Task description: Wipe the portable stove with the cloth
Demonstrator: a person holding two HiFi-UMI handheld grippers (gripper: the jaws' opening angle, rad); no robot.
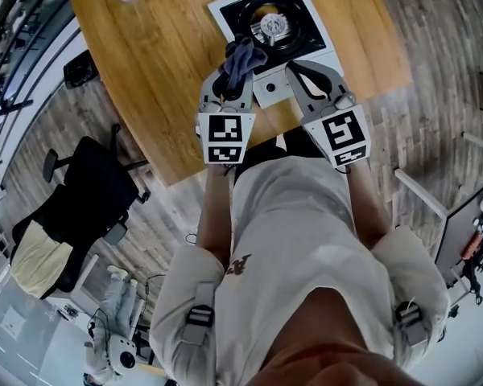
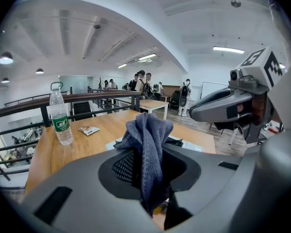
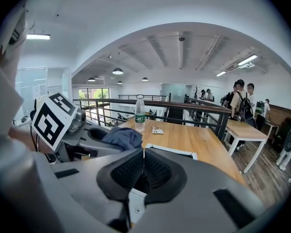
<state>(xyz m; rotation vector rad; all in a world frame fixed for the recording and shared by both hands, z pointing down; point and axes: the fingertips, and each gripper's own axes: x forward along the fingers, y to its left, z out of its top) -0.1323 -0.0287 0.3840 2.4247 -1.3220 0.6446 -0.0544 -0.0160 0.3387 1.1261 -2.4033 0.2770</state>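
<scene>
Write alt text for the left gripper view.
The left gripper has its jaws shut on a dark grey-blue cloth that sticks up between them. Behind is a wooden table with a water bottle at left; the right gripper hangs at right.

Left tool (image 2: pixel 150 166) clamped on cloth (image 2: pixel 147 137); right tool (image 3: pixel 143 159) alongside, jaws together.

Dark blue-grey cloth (image 1: pixel 243 61), white portable stove (image 1: pixel 294 34) with black top, warm brown wood-grain table (image 1: pixel 161 63), green-labelled clear bottle (image 2: pixel 61 123)
</scene>
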